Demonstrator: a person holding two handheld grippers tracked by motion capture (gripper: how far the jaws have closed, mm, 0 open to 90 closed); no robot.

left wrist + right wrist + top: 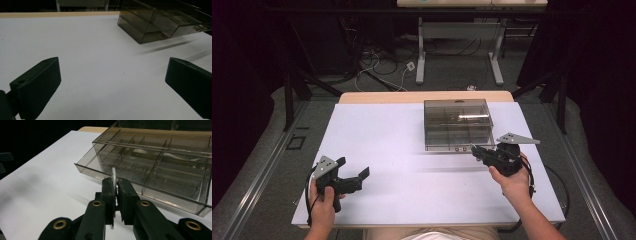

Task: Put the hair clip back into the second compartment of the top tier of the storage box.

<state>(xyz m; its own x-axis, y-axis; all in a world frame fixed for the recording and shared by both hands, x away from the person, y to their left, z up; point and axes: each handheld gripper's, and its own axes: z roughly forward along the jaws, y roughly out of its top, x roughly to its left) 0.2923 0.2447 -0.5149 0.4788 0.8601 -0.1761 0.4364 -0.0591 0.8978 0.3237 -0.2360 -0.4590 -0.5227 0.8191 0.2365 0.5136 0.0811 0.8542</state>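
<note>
Pinched edge-on between the pressed-together jaws of the right tool [115,185] is one thin, flat metal washer [114,173], its pale rim standing upright above the black pads and poking out a little below them. It sits just in front of the near wall of the smoky transparent compartment box [160,167], close to the box but not touching it as far as the right gripper view lets me judge. Such a washer looks light, rigid and smooth, so it is likely to slip or swivel if the pads loosen; taking it across its flat faces, as it is held now, seems the safest hold, since its thin edge offers little to grip once it lies flat on the white worktop [412,165]. In the high view the right tool [475,150] hovers at the box's near right corner, while the left tool [354,168] rests well away from the box [457,122], toward the near left of the worktop, its jaws spread wide with nothing between them. Counted: one washer, one box with several divided compartments and a hinged lid standing open, two tools, two hands.
</note>
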